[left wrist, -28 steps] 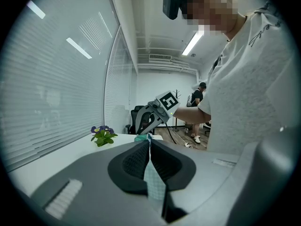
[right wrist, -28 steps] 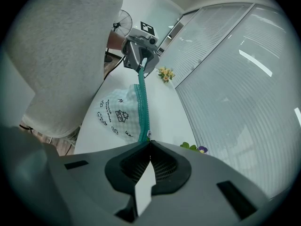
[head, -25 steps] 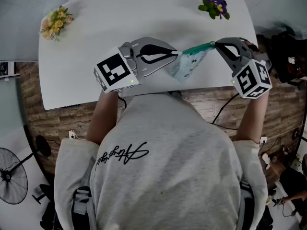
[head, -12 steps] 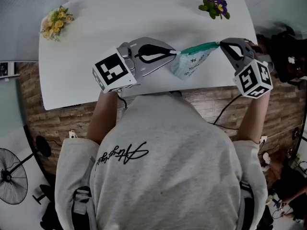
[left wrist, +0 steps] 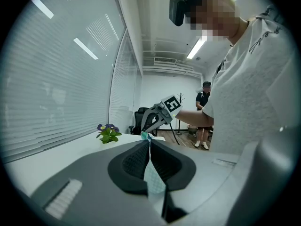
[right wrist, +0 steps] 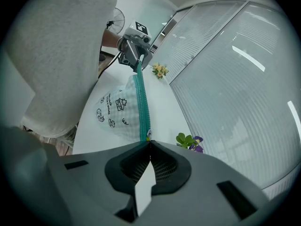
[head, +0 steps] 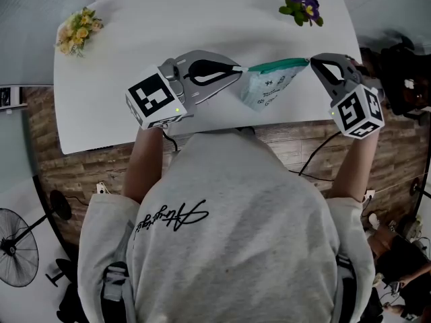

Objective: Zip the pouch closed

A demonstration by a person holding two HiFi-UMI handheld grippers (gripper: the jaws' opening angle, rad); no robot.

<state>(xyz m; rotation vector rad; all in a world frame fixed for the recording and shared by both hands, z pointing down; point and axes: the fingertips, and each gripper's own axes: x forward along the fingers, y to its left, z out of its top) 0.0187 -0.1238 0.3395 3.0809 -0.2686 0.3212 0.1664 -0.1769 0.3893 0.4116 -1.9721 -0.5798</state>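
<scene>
Your left gripper is clamped on only the thin left corner of the pouch, which hangs in the air above the near part of the table. A harder pull rightward could drag that corner out and drop it. The teal zipper is stretched taut between the 2 grippers, so any twist could snag its teeth. Your right gripper is closed on the zipper's right end, a small hold that could slip free.

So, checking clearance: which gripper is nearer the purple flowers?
Right. The right gripper is just this side of the purple flowers; the left gripper is farther, at the pouch's other end.
</scene>
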